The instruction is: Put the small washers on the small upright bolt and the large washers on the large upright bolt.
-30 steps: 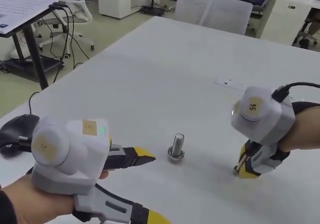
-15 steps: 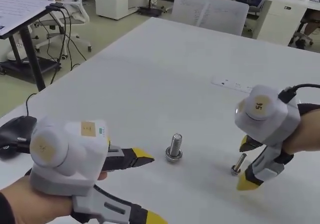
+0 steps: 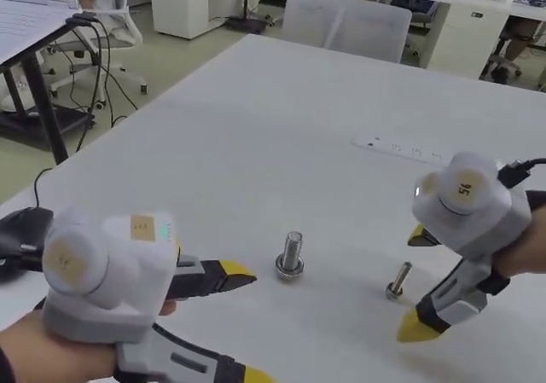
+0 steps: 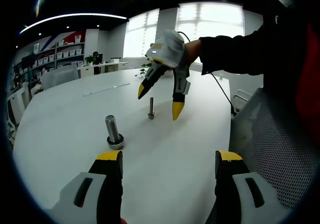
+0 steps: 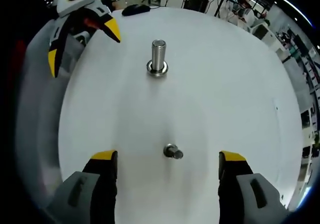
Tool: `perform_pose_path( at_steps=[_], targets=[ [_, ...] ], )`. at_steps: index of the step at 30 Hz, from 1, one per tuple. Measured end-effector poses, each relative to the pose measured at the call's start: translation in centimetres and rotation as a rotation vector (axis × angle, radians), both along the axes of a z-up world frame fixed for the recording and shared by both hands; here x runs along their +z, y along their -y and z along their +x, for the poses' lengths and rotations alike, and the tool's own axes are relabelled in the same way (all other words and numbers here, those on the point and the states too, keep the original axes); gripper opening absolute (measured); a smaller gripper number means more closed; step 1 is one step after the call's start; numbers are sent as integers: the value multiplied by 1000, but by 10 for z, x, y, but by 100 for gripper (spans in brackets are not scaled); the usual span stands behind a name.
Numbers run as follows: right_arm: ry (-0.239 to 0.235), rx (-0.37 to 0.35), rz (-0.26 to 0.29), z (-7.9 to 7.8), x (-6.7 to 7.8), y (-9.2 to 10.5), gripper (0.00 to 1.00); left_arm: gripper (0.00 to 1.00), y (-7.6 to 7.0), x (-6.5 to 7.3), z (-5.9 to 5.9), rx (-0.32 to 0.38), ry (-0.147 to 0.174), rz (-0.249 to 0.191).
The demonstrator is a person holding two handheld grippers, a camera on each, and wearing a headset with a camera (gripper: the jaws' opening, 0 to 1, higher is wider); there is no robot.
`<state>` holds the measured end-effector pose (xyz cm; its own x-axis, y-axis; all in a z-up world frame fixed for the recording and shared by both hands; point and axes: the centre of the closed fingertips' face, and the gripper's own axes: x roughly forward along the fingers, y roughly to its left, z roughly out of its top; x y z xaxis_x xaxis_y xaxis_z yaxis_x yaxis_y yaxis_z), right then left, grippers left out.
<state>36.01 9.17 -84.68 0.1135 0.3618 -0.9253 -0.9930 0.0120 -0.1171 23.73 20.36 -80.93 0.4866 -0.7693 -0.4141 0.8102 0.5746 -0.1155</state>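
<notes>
Steel small bolt (image 5: 173, 152), upright between parted jaws of right gripper (image 5: 168, 156).

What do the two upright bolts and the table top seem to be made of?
Large bolt: looks like steel, bright silvery finish, highlights on its threads. Small bolt: probably the same metal, grey and glossy. Table: smooth matte white top, perhaps laminate; the look leaves it open.

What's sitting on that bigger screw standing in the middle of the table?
A metal washer ring sits around the large bolt, down at its base near the table. Whether several are stacked is too small to tell, and whatever lies beneath the ring is covered.
</notes>
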Motion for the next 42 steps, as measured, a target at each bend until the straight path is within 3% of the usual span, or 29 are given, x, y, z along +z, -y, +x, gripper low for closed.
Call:
perform_pose_path(
  at_steps=[5, 17, 22, 35, 42],
  targets=[
    [23, -27, 80, -5, 11, -6, 86, 75, 2, 1, -1, -7, -1, -2],
    [51, -107, 185, -8, 22, -8, 86, 76, 2, 3, 2, -25, 0, -7],
    [52, -166, 258, -10, 26, -5, 86, 76, 1, 4, 6, -33, -3, -3],
    [37, -277, 353, -36, 23, 21, 86, 76, 2, 9, 14, -52, 1, 9],
    [49, -303, 420, -56, 31, 26, 86, 77, 4, 13, 16, -55, 7, 8]
  ],
)
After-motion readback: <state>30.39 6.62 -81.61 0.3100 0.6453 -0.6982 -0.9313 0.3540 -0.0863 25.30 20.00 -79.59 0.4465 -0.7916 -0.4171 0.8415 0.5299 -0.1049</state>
